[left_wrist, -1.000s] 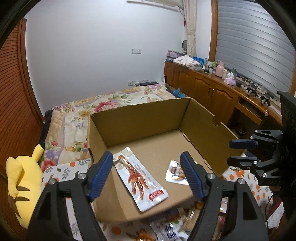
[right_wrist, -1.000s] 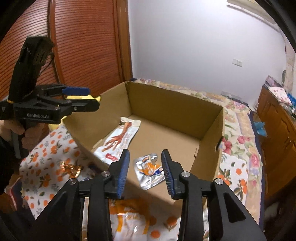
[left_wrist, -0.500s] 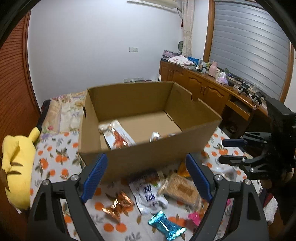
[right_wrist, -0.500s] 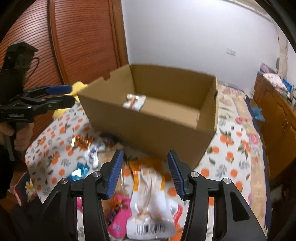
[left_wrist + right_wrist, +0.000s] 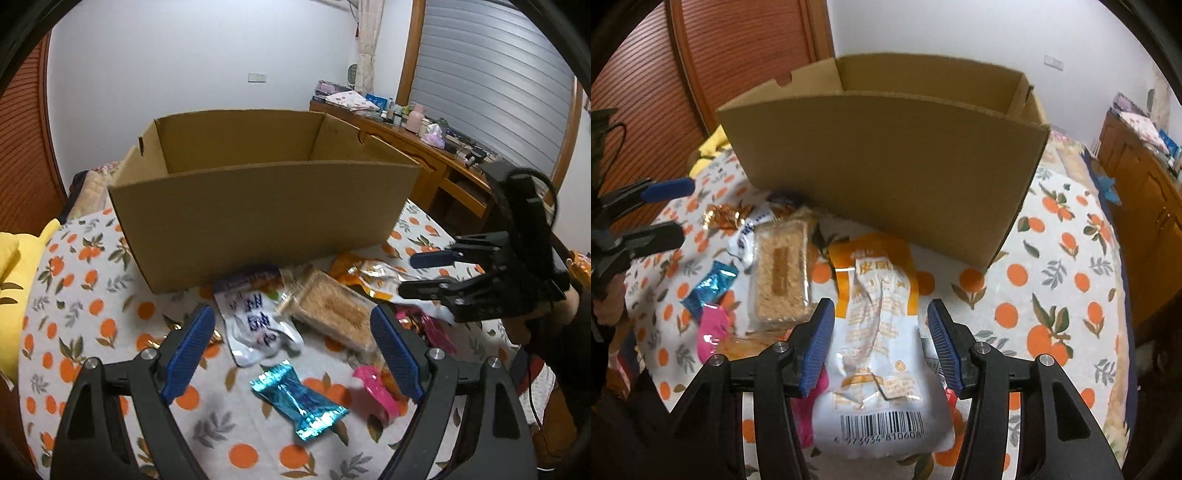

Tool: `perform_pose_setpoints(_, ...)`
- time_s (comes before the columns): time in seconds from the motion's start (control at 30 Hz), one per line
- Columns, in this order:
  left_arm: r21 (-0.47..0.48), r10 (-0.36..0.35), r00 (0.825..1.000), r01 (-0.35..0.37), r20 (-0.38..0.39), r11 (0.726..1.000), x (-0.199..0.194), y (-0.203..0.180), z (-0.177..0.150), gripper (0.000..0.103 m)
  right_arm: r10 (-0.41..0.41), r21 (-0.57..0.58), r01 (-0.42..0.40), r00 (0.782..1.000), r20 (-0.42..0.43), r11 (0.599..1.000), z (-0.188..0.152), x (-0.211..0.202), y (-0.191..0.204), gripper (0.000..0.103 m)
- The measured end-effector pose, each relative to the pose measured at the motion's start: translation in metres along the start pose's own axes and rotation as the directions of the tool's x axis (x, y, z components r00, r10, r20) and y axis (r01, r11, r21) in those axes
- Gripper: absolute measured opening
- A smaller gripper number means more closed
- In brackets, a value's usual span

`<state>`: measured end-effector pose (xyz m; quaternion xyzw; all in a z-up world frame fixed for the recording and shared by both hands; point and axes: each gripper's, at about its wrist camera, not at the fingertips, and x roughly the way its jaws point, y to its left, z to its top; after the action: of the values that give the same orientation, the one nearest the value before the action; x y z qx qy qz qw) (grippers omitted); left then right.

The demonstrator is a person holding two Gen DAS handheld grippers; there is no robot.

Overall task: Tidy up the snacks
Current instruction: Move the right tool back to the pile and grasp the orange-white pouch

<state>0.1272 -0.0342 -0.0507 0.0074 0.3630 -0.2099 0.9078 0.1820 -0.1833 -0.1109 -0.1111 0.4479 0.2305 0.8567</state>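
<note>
Right wrist view is showing the cardboard box (image 5: 886, 162) filling the upper centre, the orange-white snack bag (image 5: 882, 332) lying below it between the opening, untouching jaws of the right hand-held gripper (image 5: 881, 345); the left hand-held gripper (image 5: 291, 354) is hanging released over the teal packet (image 5: 299, 398).

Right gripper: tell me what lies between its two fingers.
In the right wrist view, the orange-and-white snack bag lies between the opening fingers of the right gripper, untouched.

I see white wall (image 5: 184, 55), red slatted door (image 5: 701, 55), grey blind (image 5: 491, 81), wooden cabinets (image 5: 1145, 184), orange-print bedspread (image 5: 1071, 277).
</note>
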Motion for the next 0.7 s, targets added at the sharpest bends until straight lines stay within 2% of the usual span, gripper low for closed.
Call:
perform_pose_setpoints(0.37, 0.019, -0.024, 1.000, 0.024, -0.016, 1.000, 0.004, -0.018, -0.018, 0.087, -0.001, -0.027, -0.002, 0.994, -0.111, 1.000, 0.007, 0.032, 0.002, 0.059)
perform_pose_setpoints(0.5, 0.035, -0.037, 0.999, 0.038, -0.028, 0.999, 0.005, -0.029, -0.023, 0.087, -0.006, -0.034, 0.002, 0.992, -0.123, 0.999, 0.010, 0.034, 0.002, 0.059)
perform_pose_setpoints(0.7, 0.068, -0.070, 0.997, 0.073, -0.043, 0.995, 0.008, -0.045, -0.031, 0.086, -0.028, -0.064, 0.020, 0.991, -0.128, 0.998, 0.008, 0.033, 0.007, 0.046)
